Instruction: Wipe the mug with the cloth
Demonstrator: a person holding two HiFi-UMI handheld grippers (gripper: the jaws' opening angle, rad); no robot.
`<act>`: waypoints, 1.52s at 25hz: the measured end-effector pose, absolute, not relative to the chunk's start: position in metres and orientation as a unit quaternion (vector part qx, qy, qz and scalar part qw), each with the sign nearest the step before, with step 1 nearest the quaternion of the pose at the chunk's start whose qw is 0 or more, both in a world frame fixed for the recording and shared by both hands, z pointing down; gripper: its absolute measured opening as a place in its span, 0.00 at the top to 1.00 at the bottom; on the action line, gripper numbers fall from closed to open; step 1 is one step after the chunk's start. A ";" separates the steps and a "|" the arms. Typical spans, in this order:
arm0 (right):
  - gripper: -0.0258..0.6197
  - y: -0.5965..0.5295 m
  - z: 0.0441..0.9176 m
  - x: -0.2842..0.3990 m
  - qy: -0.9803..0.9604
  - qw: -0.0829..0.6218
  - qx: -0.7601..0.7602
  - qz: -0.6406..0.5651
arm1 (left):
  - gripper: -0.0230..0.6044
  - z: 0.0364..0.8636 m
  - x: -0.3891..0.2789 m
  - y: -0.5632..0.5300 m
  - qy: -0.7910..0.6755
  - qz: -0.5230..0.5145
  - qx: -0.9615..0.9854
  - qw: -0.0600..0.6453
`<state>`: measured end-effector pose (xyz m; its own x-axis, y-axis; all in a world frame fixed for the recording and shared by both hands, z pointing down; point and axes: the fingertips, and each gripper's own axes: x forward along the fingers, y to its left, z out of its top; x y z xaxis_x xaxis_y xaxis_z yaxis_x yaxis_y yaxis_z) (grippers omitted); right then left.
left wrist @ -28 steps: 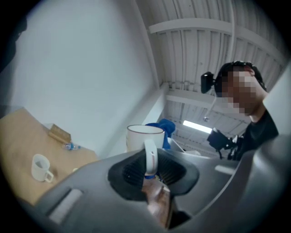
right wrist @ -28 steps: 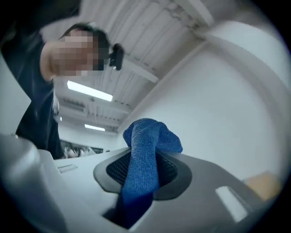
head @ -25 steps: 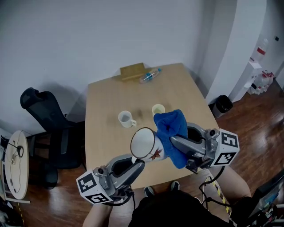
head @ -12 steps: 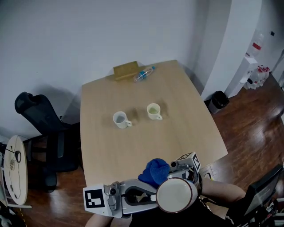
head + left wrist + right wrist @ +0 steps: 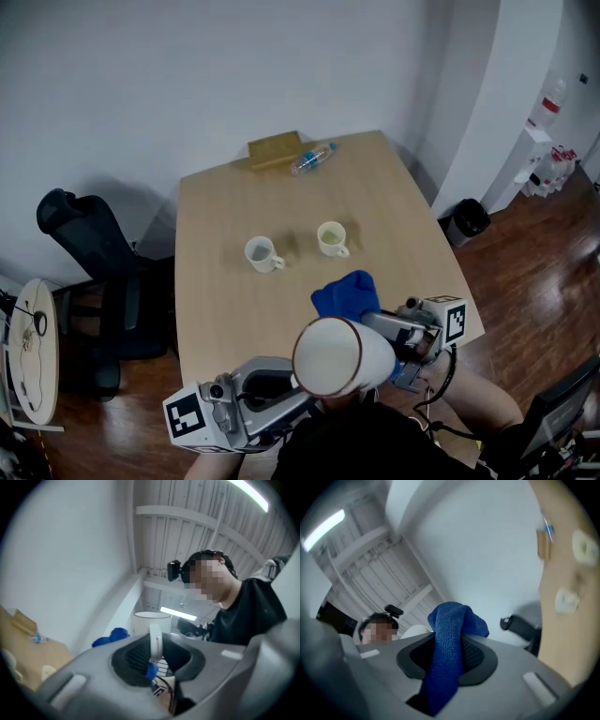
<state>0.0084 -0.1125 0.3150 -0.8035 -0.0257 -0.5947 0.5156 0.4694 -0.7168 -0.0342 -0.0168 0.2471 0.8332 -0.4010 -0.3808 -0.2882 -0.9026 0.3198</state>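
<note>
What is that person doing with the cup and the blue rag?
A person is holding a gripper tool in each hand to clean a cup. The left gripper pinches the white mug by its handle and holds it in the air over the near edge of the table. The right gripper clamps the blue cloth right beside the mug. Two small cups stand on the table, not being touched.

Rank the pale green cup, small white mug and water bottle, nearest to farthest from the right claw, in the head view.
From the right claw:
1. Pale green cup, mid-table, right.
2. Small white mug, mid-table, left.
3. Water bottle, far edge.
</note>
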 end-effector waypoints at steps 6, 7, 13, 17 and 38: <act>0.79 -0.163 0.243 0.051 0.949 0.210 -0.203 -0.117 | 0.87 0.275 -0.096 -0.095 -0.431 -0.165 0.876 0.139; 0.79 -0.158 0.236 0.047 0.950 0.196 -0.236 -0.052 | 0.87 0.281 -0.101 -0.102 -0.444 -0.174 0.865 0.158; 0.79 -0.096 0.269 -0.024 0.929 0.079 -0.285 0.223 | 0.87 0.305 -0.099 -0.118 -0.451 -0.262 0.806 0.278; 0.79 -0.082 0.305 -0.054 0.860 -0.023 -0.307 0.407 | 0.87 0.316 -0.091 -0.116 -0.429 -0.304 0.779 0.342; 0.79 -0.135 0.287 0.013 0.880 0.253 0.102 -0.389 | 0.86 0.261 -0.059 -0.040 -0.201 -0.249 0.923 0.215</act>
